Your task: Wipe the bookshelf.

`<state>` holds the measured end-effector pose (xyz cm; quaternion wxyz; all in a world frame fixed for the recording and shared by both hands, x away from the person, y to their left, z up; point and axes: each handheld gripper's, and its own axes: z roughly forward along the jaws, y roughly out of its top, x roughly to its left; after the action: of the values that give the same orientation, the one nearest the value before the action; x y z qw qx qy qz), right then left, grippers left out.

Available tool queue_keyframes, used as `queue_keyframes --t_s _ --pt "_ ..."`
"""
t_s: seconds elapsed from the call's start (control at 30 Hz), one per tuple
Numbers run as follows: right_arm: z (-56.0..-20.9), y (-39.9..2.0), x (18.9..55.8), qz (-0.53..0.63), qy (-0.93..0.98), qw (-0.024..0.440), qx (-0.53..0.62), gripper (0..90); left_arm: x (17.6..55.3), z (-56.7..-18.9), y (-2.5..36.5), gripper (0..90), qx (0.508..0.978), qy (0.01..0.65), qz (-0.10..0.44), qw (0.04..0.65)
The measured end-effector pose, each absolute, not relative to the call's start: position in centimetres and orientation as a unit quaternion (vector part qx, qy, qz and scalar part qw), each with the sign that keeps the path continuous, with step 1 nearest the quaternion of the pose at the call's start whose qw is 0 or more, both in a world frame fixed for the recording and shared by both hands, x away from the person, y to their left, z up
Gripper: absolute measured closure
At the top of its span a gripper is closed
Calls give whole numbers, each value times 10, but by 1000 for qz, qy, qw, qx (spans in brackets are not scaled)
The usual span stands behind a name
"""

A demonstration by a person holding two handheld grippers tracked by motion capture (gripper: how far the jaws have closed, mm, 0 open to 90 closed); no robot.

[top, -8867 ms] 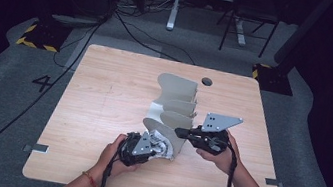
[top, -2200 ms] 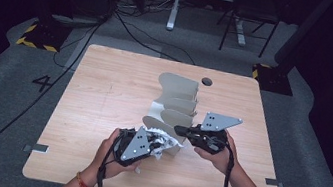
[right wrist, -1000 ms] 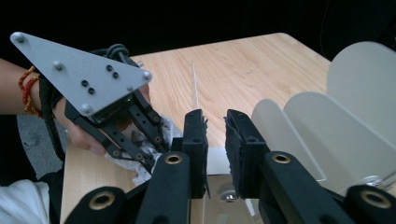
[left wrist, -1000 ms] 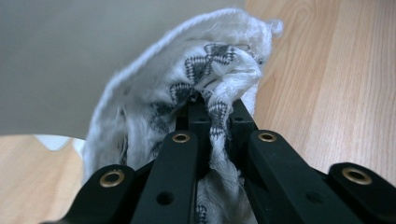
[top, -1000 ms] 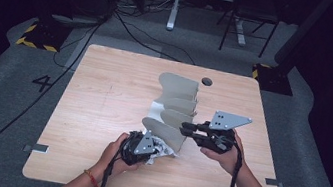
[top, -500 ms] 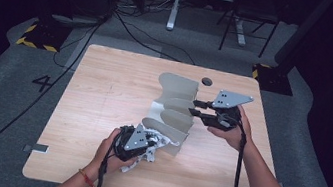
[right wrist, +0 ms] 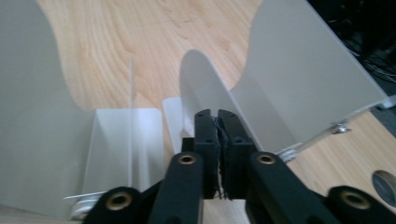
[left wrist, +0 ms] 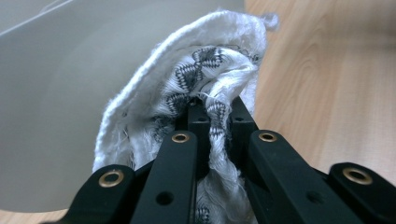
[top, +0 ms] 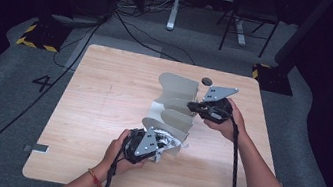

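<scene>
Left gripper [left wrist: 212, 123] jaws clamped on white patterned woven cloth [left wrist: 187, 88] at 6 o'clock of grey divider rack [top: 175, 102]; right gripper [right wrist: 218, 135] jaws closed, empty. Risk: cloth snagging, rack tipping.

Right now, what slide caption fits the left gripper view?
Left tool shut on a white patterned cloth beside a grey divider panel on the wooden table.

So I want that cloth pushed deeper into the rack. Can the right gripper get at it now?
Probably not directly: the right gripper sits shut among the rack's far dividers, and nearer dividers stand between it and the cloth.
</scene>
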<state>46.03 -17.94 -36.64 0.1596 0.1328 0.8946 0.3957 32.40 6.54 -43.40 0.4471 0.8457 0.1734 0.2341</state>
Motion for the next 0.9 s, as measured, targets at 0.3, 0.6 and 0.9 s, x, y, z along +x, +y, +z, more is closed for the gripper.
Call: queue_keyframes --t_s 0.3,0.6,0.9 --pt "-357 -188 457 421 878 170 148 828 327 -433 77 846 843 185 228 450" --pt "-351 -192 462 429 870 183 162 663 329 -433 80 846 849 184 222 442" --pt "-365 -176 474 392 892 170 147 756 334 -434 84 846 849 193 213 442"
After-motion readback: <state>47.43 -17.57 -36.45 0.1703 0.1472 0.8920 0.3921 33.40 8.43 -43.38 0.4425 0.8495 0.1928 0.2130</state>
